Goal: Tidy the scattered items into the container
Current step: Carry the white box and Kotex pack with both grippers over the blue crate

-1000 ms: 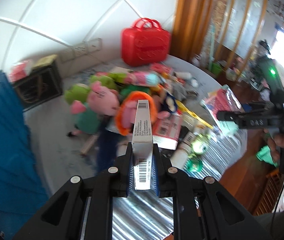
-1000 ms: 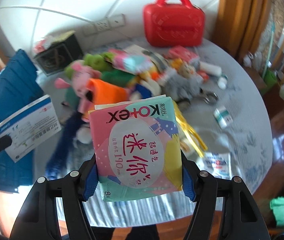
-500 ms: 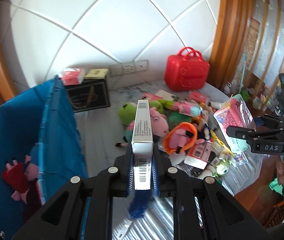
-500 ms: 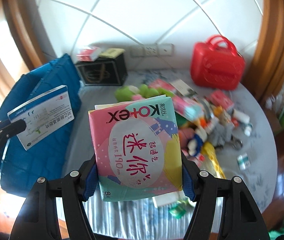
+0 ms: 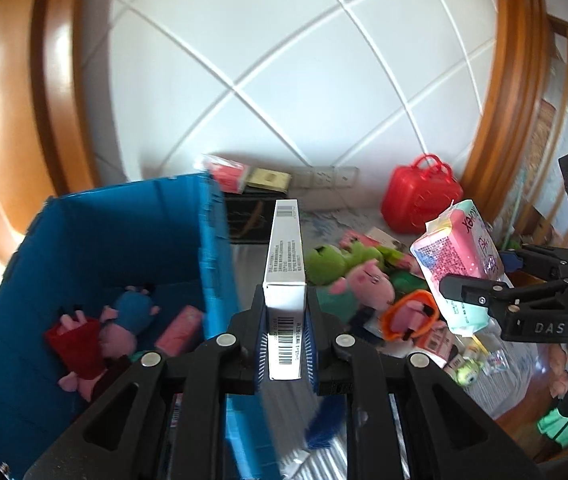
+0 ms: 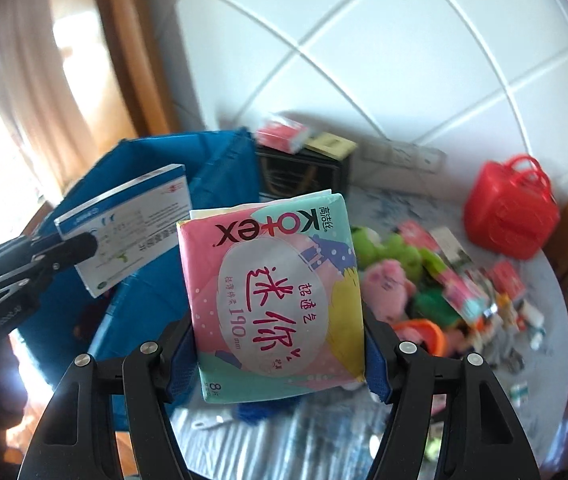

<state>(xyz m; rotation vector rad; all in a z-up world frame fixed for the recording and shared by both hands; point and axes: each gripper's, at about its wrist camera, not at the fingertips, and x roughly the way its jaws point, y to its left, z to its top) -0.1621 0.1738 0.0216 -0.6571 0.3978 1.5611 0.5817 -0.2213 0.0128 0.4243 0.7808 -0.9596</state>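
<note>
My left gripper [image 5: 285,344] is clamped narrow on a slim white carton [image 5: 285,280], its barcode end pointing back at the camera. The carton hangs just beside the near wall of the blue crate [image 5: 212,256], over the bench [image 5: 499,376]. My right gripper [image 6: 280,354] holds a pink Kotex pack [image 6: 274,300] between its blue pads, jaws spread about as wide as the pack. The crate sits left of the pile and already contains plush pigs [image 5: 100,332] and a pink packet [image 5: 180,330]. On the bench I see green and pink plush toys [image 5: 347,276] heaped among small packets, with a red case [image 5: 421,196] near the tiled wall.
</note>
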